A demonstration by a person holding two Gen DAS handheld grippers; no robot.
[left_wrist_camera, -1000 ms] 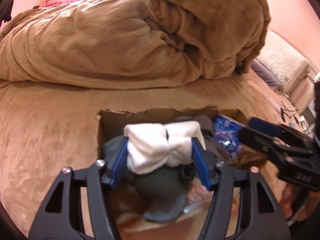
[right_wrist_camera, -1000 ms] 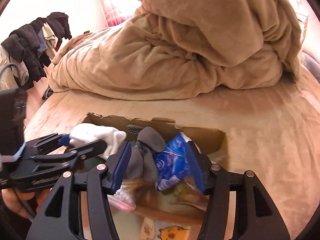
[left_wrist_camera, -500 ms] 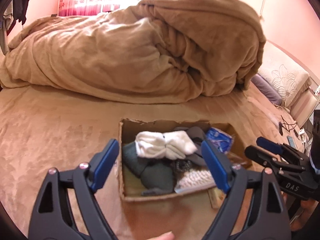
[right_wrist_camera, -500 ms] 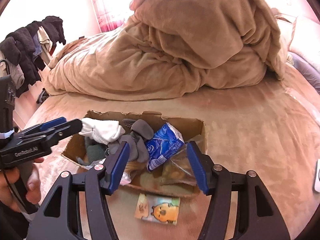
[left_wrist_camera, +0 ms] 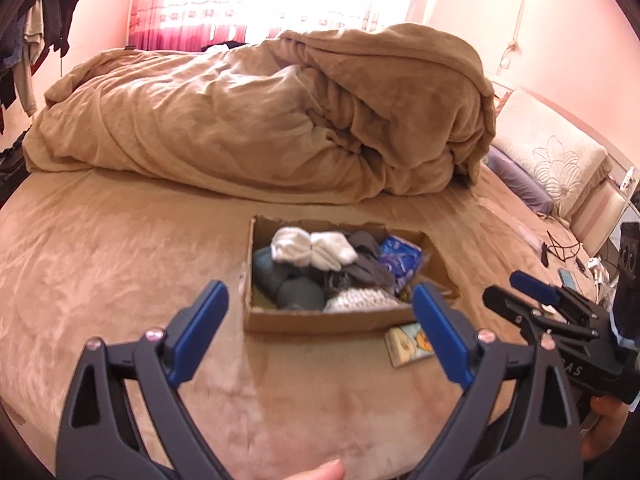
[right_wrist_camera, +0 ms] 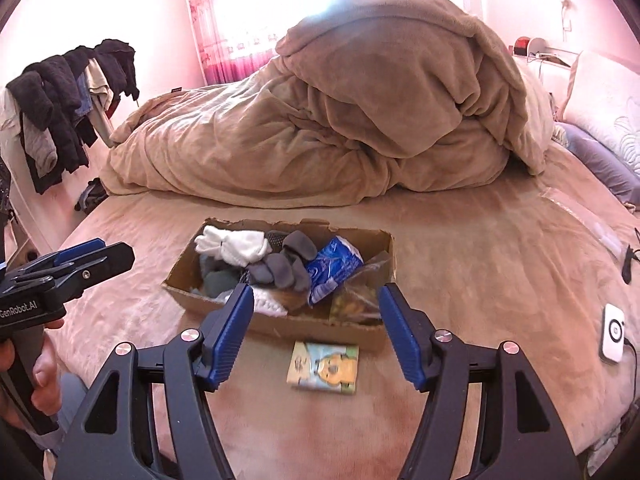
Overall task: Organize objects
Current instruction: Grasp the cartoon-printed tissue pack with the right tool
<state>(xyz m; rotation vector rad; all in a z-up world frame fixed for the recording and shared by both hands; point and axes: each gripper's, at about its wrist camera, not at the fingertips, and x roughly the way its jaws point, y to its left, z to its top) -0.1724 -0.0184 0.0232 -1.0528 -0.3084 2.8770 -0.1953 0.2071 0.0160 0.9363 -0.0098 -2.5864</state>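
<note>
Here we face a wide bed (left_wrist_camera: 100, 264) covered in a tan plush sheet, with a big rumpled tan duvet (left_wrist_camera: 280, 120) heaped across its far half and a cream flower-embroidered pillow (left_wrist_camera: 556, 160) at the right edge. On the bare sheet in front of the duvet sits a shallow brown cardboard box (right_wrist_camera: 304, 326) with torn upper edges, and the things we are sorting lie inside it: a white rolled pair of socks (right_wrist_camera: 236, 245) on top toward the back left, dark grey socks (right_wrist_camera: 280, 268) bunched in the middle, a blue crinkled plastic packet (right_wrist_camera: 334, 266) leaning at the right, and a pale knitted piece (left_wrist_camera: 360, 300) against the near wall. Just outside the box's near wall, flat on the sheet, lies a small card packet printed with a yellow cartoon figure (right_wrist_camera: 323, 367). Our left tongs (left_wrist_camera: 320, 336) hang above the sheet on the near side of the box, their blue-padded jaws spreading wide with nothing between them. Our right tongs (right_wrist_camera: 316, 336) hang near the box too, jaws opening and likewise empty; the box and card show in the gap but are not touched. A fingertip (left_wrist_camera: 320, 472) shows at the bottom edge of the left view.
</note>
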